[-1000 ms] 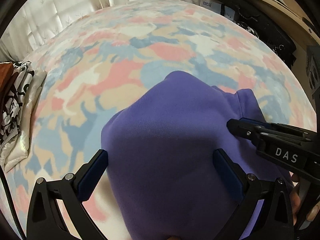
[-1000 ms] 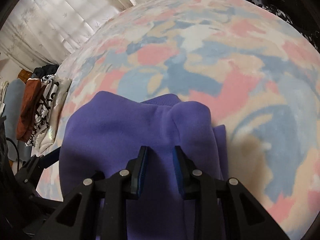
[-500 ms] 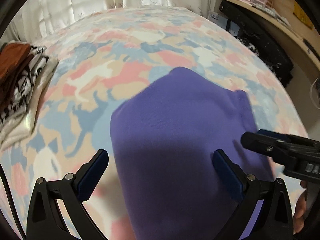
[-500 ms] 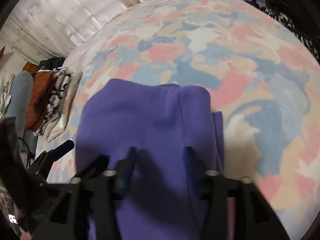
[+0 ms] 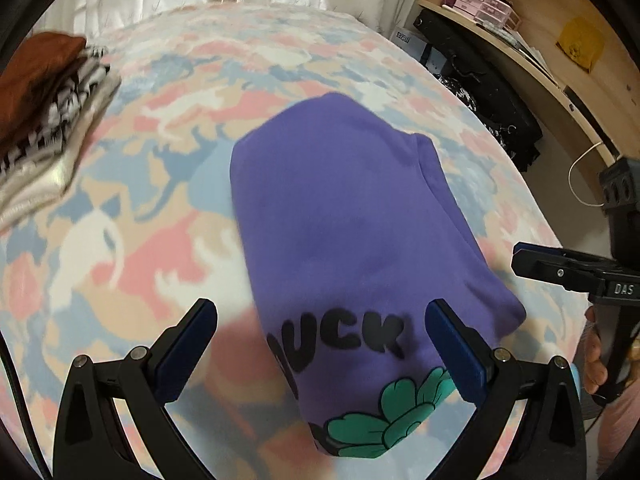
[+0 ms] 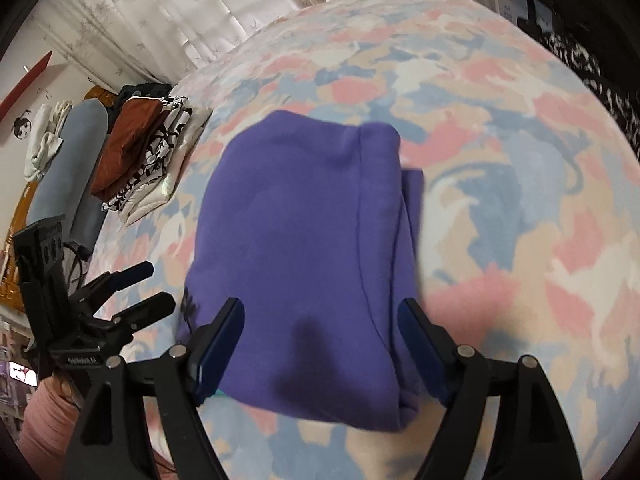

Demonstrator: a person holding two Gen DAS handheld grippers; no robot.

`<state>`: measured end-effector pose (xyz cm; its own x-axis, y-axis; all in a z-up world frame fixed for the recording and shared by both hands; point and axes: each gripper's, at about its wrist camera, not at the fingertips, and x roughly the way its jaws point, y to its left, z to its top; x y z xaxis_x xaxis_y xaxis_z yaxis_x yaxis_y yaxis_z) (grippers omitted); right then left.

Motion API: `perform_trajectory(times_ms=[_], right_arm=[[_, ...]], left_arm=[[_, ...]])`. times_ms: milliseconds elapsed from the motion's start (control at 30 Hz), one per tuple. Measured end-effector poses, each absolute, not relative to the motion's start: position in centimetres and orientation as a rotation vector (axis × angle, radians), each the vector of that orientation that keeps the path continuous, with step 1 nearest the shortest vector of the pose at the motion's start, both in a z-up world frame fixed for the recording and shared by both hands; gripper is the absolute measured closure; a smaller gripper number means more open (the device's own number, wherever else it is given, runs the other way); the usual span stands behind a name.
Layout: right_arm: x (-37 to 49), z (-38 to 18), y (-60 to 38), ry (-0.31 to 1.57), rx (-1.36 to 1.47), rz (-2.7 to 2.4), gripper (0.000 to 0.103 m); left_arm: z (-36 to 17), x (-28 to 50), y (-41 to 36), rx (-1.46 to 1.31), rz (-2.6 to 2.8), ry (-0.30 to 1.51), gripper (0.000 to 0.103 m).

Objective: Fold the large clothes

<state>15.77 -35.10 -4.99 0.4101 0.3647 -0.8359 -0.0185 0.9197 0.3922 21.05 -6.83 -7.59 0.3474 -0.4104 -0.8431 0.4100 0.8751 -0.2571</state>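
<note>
A purple sweatshirt (image 5: pixel 344 216) lies folded into a compact rectangle on the patterned bedspread (image 5: pixel 168 184); black letters and a green flower print show at its near end. It also shows in the right wrist view (image 6: pixel 304 240). My left gripper (image 5: pixel 322 330) is open and empty, raised above the near end of the garment. My right gripper (image 6: pixel 320 320) is open and empty, above the garment's near edge. The right gripper appears at the right of the left wrist view (image 5: pixel 560 272); the left gripper appears at the left of the right wrist view (image 6: pixel 132 292).
A stack of folded clothes (image 5: pixel 48 100) sits at the bed's left side, also in the right wrist view (image 6: pixel 140 152). A wooden shelf with boxes (image 5: pixel 520 20) and black bags (image 5: pixel 492 96) stand right of the bed. Curtains (image 6: pixel 200 12) hang behind.
My right gripper opened and let go of the purple sweatshirt. Both grippers pulled back and up from it, and the garment now lies folded on the bed with its print showing.
</note>
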Motion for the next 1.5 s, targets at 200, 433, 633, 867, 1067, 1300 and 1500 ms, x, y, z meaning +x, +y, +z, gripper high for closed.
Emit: perform_trajectory(times_ms=[200, 433, 633, 867, 1067, 1300, 1500], right_arm=[[15.5, -7.1, -37.7, 1.152, 0.452, 0.250, 0.024], [16.2, -8.9, -38.7, 1.165, 0.527, 0.288, 0.024], [17.6, -11.5, -38.9, 1.207, 0.582, 0.310, 0.024], [19.0, -13.8, -38.6, 1.234, 0.665, 0.367, 0.024], [19.3, -14.5, -37.9, 1.234, 0.661, 0.410, 0.021], [19.6, -15.3, -37.9, 1.231, 0.691, 0.422, 0.018], [19.5, -15.4, -37.3, 1.242, 0.641, 0.443, 0.018]], left_arm=[[-9.7, 21.8, -6.4, -0.058, -0.509, 1.136, 0.001], [-11.9, 23.1, -5.8, -0.177, -0.530, 1.167, 0.001], [-13.6, 23.8, -5.3, -0.275, -0.577, 1.197, 0.000], [-14.8, 24.2, -4.7, -0.359, -0.615, 1.229, 0.000], [-15.5, 23.4, -5.0, -0.397, -0.673, 1.278, 0.000], [-16.5, 22.5, -4.8, -0.468, -0.682, 1.310, 0.001], [-17.5, 21.4, -6.7, -0.430, -0.746, 1.369, 0.001]])
